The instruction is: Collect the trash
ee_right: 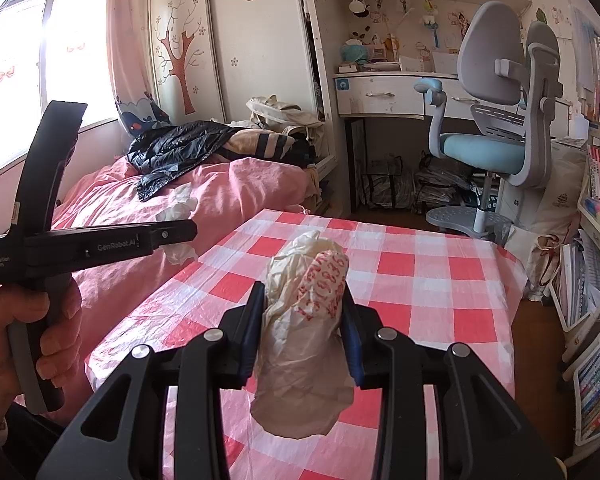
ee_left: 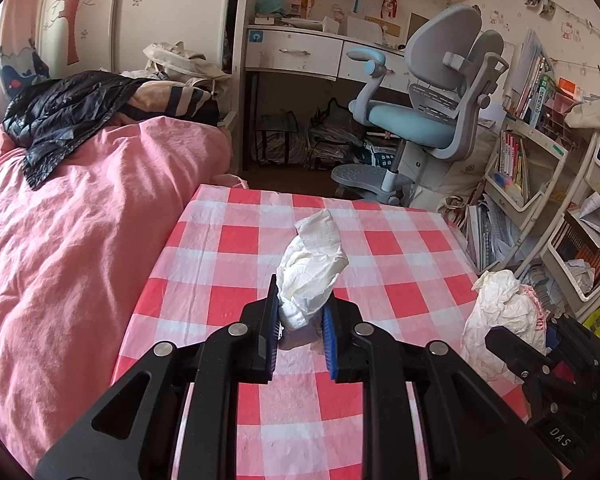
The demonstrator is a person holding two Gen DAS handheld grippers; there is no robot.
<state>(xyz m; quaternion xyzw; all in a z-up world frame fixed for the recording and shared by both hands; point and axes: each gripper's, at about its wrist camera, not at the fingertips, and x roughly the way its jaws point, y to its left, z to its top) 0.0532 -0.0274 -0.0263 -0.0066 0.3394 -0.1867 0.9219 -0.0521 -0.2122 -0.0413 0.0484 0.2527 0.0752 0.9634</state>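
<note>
Crumpled tissue (ee_left: 312,268) pinched in your left hand-held gripper (ee_left: 300,320), lifted over checkered bench (ee_left: 400,248). Right hand-held gripper (ee_right: 304,320) clamps white plastic bag (ee_right: 304,344) with red print. Looks like mid-collection: next, probably open bag mouth, drop tissue in. Only right view shows your left hand (ee_right: 24,340).

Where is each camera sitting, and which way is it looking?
Left wrist: rides on the left gripper, faces across the checkered table toward the desk chair; own fingers pinch a white tissue; the other gripper shows at right.
Right wrist: rides on the right gripper, faces the same way; own fingers pinch a crumpled bag; the person's left hand shows.
Shared: table, chair, pink bed.
</note>
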